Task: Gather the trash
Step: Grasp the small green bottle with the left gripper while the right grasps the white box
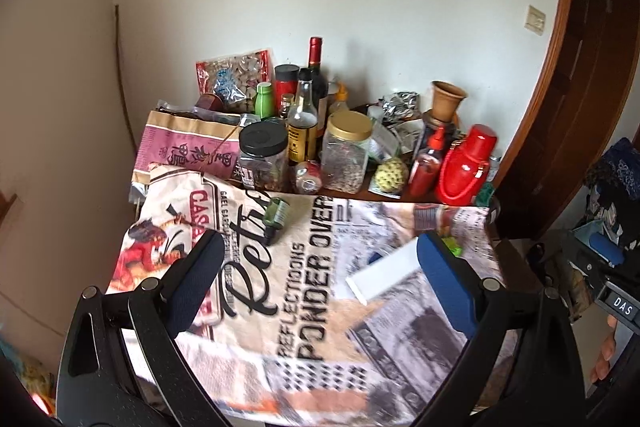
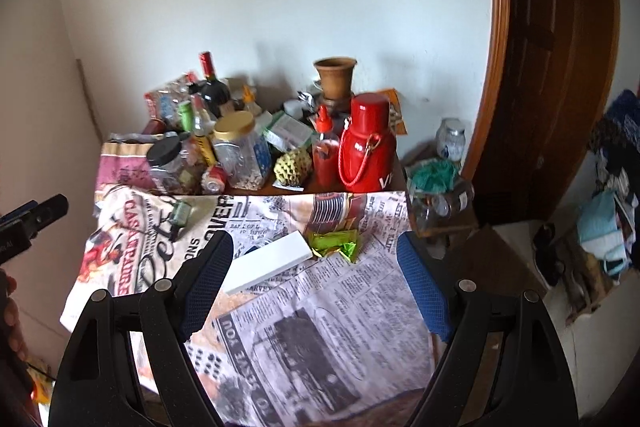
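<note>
Green-gold crinkled foil wrapper (image 2: pixel 334 245) beside white box (image 2: pixel 267 264).

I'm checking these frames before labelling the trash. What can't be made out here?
- Green wrapper: in the left wrist view mostly hidden behind the left tongs' right finger.
- White box: motion-blurred in the left wrist view; no label readable.
- Tablecloth: its near end is cut off by the right tongs and the frame edge.

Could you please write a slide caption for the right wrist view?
Open right gripper above a newsprint tablecloth, facing a green foil wrapper and white box.
</note>
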Action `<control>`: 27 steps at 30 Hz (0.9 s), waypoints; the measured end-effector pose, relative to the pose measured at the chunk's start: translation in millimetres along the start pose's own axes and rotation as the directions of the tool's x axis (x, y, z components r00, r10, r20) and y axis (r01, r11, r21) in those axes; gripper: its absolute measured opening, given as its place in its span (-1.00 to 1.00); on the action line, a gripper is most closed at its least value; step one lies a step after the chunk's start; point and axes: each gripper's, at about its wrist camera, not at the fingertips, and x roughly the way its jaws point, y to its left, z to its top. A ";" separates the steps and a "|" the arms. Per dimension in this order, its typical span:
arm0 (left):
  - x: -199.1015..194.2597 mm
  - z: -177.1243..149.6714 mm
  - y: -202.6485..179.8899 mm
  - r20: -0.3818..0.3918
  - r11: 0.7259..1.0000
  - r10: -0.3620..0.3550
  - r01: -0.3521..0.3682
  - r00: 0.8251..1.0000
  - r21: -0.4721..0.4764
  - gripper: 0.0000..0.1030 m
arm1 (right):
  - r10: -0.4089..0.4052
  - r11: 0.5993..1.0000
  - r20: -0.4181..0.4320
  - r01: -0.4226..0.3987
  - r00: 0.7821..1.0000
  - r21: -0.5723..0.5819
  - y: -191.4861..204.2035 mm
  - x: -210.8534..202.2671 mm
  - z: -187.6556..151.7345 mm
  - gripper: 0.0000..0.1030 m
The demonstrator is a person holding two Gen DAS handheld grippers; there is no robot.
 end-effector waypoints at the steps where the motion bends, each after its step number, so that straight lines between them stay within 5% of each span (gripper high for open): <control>1: 10.5 5.1 7.6 -0.015 1.000 -0.004 0.004 1.000 0.003 0.89 | -0.016 1.000 -0.016 0.016 1.000 0.016 4.1 10.1 1.8 0.58; 11: 148.9 30.6 83.7 -0.216 0.999 -0.031 0.032 0.976 0.001 0.89 | -0.040 0.983 -0.282 0.088 0.959 0.161 41.7 136.2 -10.0 0.58; 19: 222.1 15.7 105.0 -0.318 0.998 -0.016 0.036 0.948 0.057 0.89 | -0.045 0.934 -0.466 0.203 0.883 0.293 59.5 224.8 -46.3 0.58; 27: 295.4 -1.3 97.5 -0.448 0.985 -0.101 0.153 0.888 0.081 0.83 | -0.025 0.927 -0.530 0.218 0.847 0.304 68.8 254.4 -67.0 0.58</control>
